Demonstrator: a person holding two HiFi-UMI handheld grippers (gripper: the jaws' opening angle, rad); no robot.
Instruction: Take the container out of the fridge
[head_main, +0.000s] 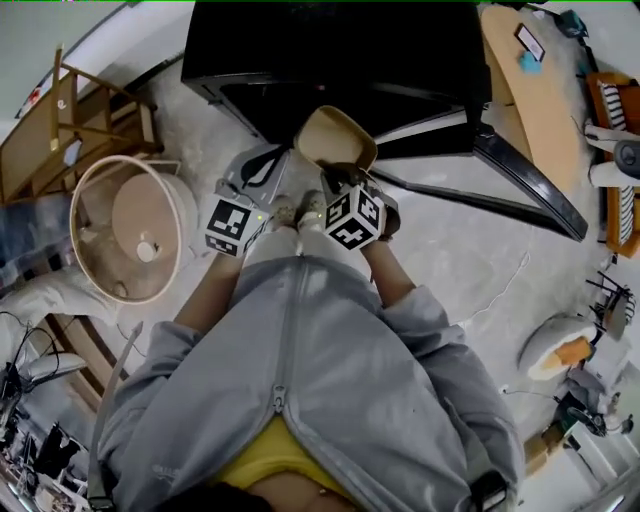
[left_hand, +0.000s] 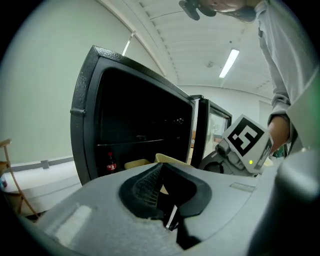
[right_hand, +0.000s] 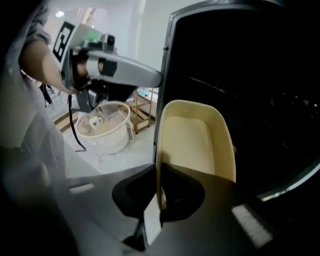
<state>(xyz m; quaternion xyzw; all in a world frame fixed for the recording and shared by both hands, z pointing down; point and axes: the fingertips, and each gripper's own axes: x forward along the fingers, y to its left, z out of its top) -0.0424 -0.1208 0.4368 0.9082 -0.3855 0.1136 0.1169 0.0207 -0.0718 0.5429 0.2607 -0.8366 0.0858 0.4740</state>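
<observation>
**Layout**
- Tall black fridge (head_main: 330, 50) stands in front of you, its door (head_main: 530, 175) swung open to your right.
- A round cream plastic tub (head_main: 128, 160) sits on the floor to your left. It has no part in this job.
- The cream plastic container with rounded corners (right_hand: 195, 145) is up in front of the fridge's open mouth. It is tipped so its hollow faces the right gripper view, and it rests on no shelf.
- Your right gripper (right_hand: 157, 197) is pinched tight on the container's near wall, which sits between the pads.
- Your left gripper (left_hand: 162, 186) is just beside it, jaws apart with nothing in them.

**Progress (judged)**
- The grip is made, and the container is off the shelf, at or just past the threshold.
- What is left is to draw it well clear of the cabinet. No set-down spot is evident.

**Hard to read**
- The fridge interior is near black in every view.
- Only a small dark bottle with a red label (left_hand: 110, 162) and a pale yellowish shape beside it show on a lower shelf. I cannot tell what that shape is.
- The container looks empty, though its near end is cut off behind your right gripper's body.
</observation>
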